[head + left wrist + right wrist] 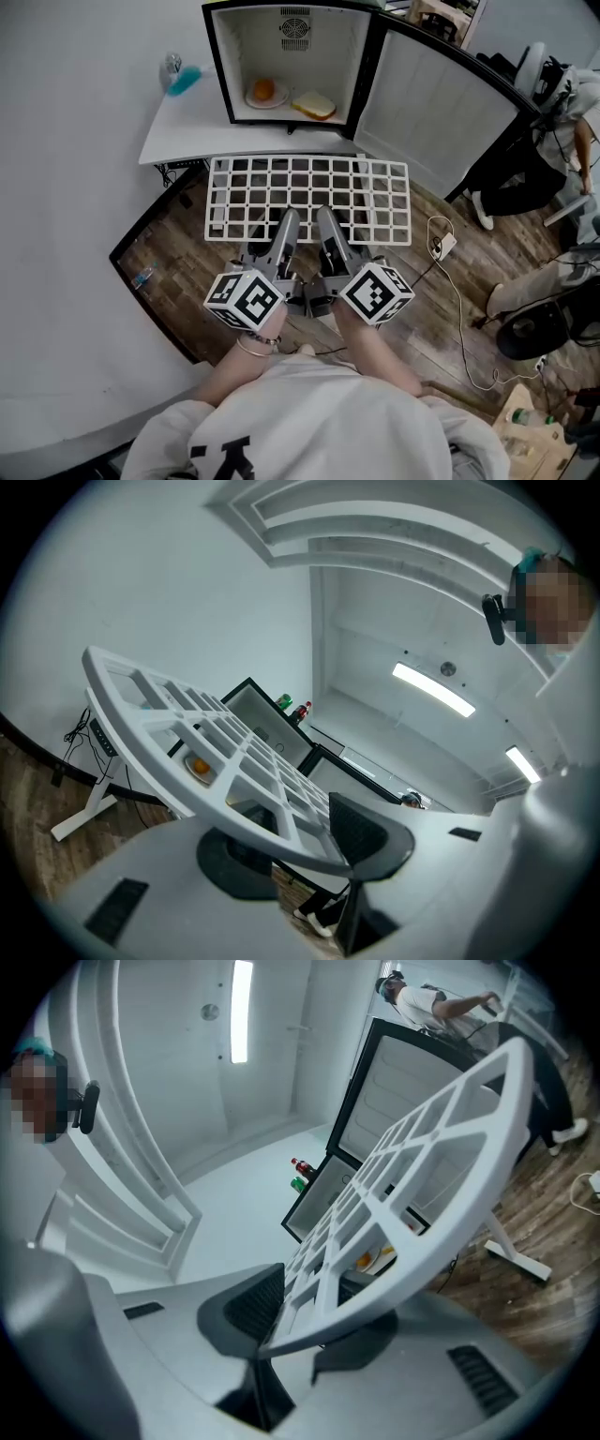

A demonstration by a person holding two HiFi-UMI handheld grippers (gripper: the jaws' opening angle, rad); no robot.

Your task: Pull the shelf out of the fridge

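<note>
The white grid shelf (309, 197) hangs level in the air in front of the open mini fridge (291, 56), fully outside it. My left gripper (281, 230) and right gripper (330, 225) sit side by side at the middle of its near edge, each shut on that rim. In the left gripper view the shelf (187, 752) runs up and left from the jaws of the left gripper (309, 846). The right gripper view has the shelf (422, 1194) slanting up and right, with its rim pinched in the right gripper (300, 1321).
Inside the fridge lie a plate with an orange (265, 92) and a sandwich (315, 105). The fridge door (431, 103) swings open to the right. The fridge stands on a white table (187, 131). A cable with a plug (441, 246) lies on the wood floor, and a person (562, 103) sits at far right.
</note>
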